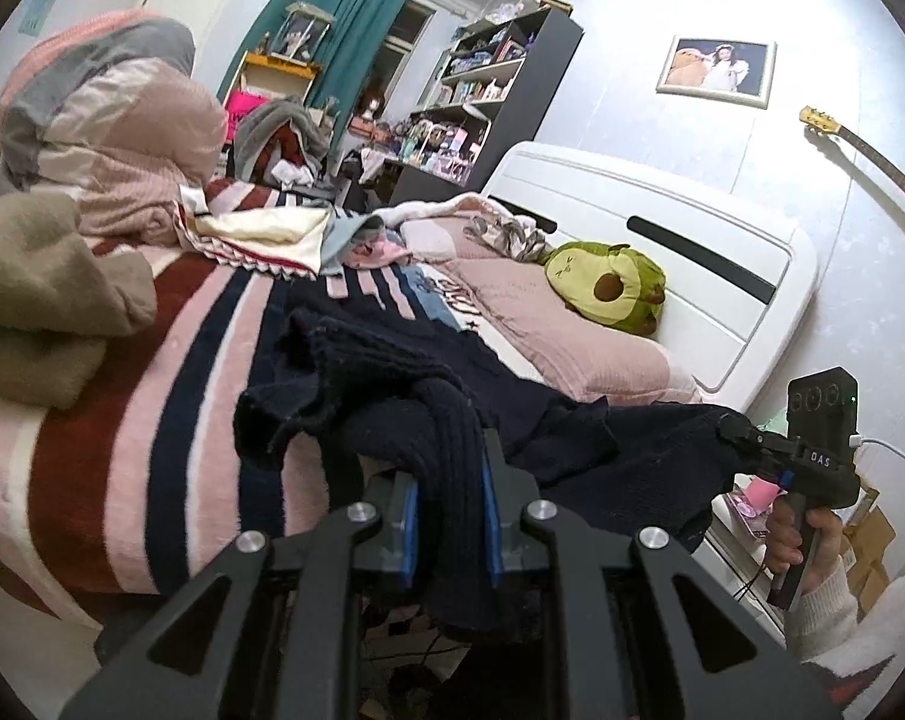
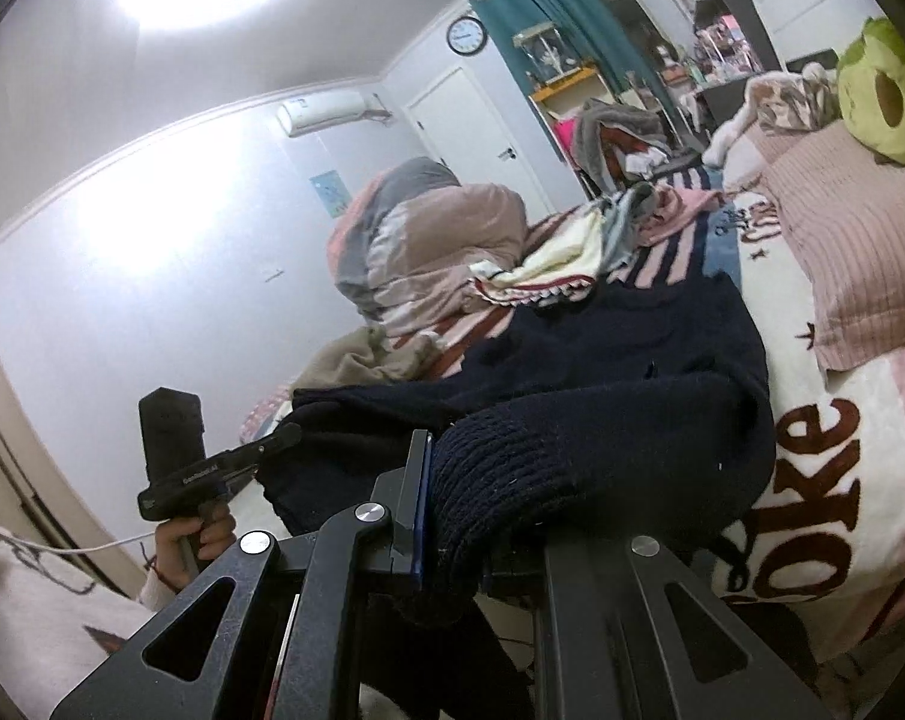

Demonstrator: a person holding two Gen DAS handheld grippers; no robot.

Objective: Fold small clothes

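A dark navy knit sweater (image 1: 392,378) lies spread on the striped bed blanket (image 1: 152,360); it also shows in the right wrist view (image 2: 620,354). My left gripper (image 1: 449,516) is shut on the sweater's ribbed hem at the bed's near edge. My right gripper (image 2: 482,504) is shut on another ribbed edge of the same sweater; it also shows from the left wrist view (image 1: 734,426), gripping the garment's right end. In the right wrist view the left gripper (image 2: 284,438) holds the sweater's far end.
A pile of loose clothes (image 1: 284,234) and a rolled duvet (image 1: 110,120) lie at the far end of the bed. A beige garment (image 1: 38,288) lies at left. A pink pillow (image 1: 542,306) with an avocado plush (image 1: 608,282) lies by the white headboard (image 1: 692,252).
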